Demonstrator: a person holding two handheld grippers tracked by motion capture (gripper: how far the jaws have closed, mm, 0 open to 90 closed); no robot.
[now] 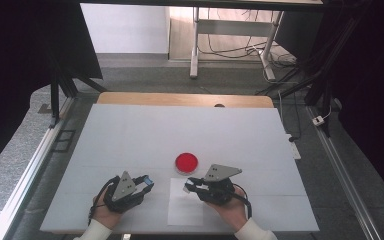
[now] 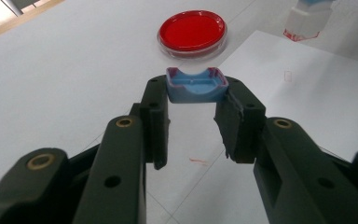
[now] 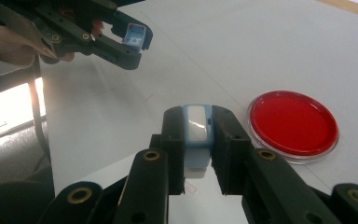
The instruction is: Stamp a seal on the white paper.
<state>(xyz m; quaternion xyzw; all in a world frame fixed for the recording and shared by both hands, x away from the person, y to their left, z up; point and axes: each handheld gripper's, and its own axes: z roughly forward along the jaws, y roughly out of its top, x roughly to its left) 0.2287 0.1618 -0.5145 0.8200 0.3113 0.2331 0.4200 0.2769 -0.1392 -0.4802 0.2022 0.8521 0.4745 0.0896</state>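
My left gripper (image 2: pixel 193 95) is shut on a small blue cap (image 2: pixel 196 86), a shallow rectangular piece pinched between the jaw tips with its hollow side up. My right gripper (image 3: pixel 197 128) is shut on a small blue-and-white container (image 3: pixel 197 135); the same container (image 2: pixel 307 18) appears far off in the left gripper view. A round red petri dish (image 1: pixel 186 162) lies on the table just beyond both grippers. In the high view the left gripper (image 1: pixel 147 182) and right gripper (image 1: pixel 187 186) point toward each other a short way apart, above the near part of the table.
A white sheet of paper (image 1: pixel 185 207) lies on the white table board (image 1: pixel 130 135) between the two hands. The board's near edge runs just below the person's wrists. A wooden strip (image 1: pixel 180 99) borders the far edge, with dark frames and cables beyond.
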